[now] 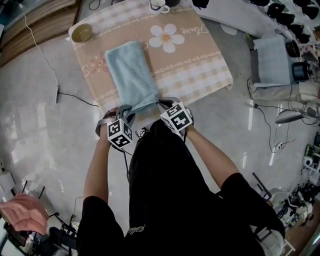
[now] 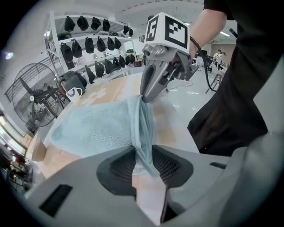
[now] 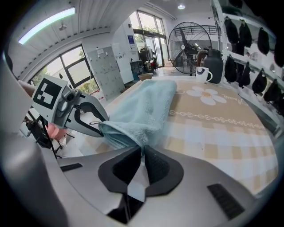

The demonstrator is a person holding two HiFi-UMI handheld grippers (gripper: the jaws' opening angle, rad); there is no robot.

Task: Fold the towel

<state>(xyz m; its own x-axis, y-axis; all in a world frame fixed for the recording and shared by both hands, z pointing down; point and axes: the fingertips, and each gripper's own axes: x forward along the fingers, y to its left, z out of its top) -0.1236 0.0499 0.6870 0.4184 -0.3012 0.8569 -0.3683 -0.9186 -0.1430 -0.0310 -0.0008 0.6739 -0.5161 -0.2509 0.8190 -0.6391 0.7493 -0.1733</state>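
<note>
One towel, two tongs, one bowl

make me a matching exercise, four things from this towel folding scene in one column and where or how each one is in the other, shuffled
Things
1. towel
2. bowl
3. mug
4. right gripper

Places or states
A. on the far left corner of the tablecloth
B. fingers shut on a near corner of the towel
C. light blue, lying lengthwise on the tablecloth
D. white, at the far edge of the tablecloth

Pairs: 1-C, 2-A, 3-D, 4-B
</note>
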